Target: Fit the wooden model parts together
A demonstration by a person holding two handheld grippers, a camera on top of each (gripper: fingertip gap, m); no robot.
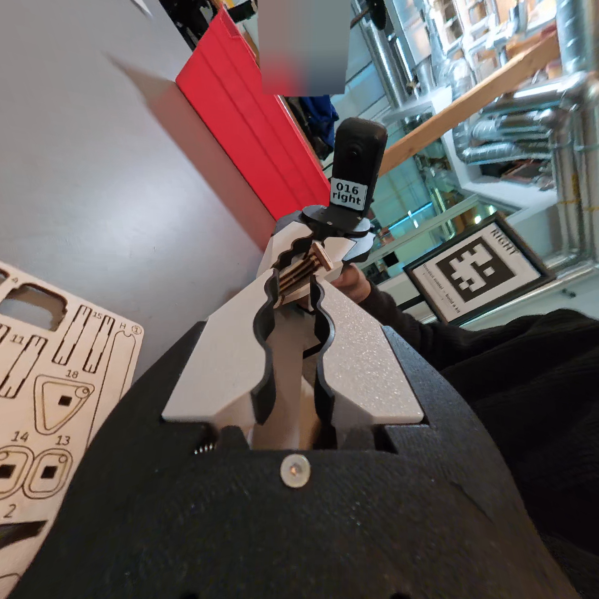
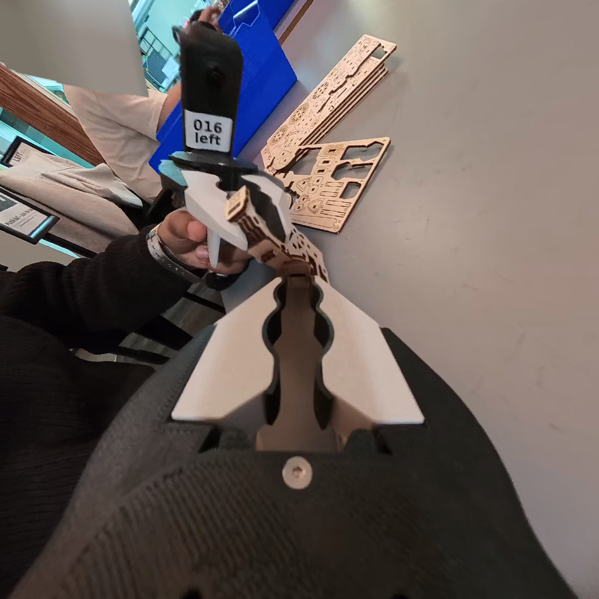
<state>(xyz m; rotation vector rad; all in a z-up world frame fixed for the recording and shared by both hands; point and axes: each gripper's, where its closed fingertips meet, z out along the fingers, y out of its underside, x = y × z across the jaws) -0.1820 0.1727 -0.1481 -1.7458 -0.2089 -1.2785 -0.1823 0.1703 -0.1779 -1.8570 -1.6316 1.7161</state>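
You have both sets of fingers, left (image 1: pixel 293 293) and right (image 2: pixel 299 282), clenched on one half-built wooden model (image 2: pixel 259 233); most part sheets (image 2: pixel 334 181) lie unpunched on the surface (image 2: pixel 486 227).

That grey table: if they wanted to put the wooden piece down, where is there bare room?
The grey table lies bare to the right of the wooden sheets, and between the sheet and the red bin. It is crowded mid-air, where both hand-held grippers pinch the wooden model.
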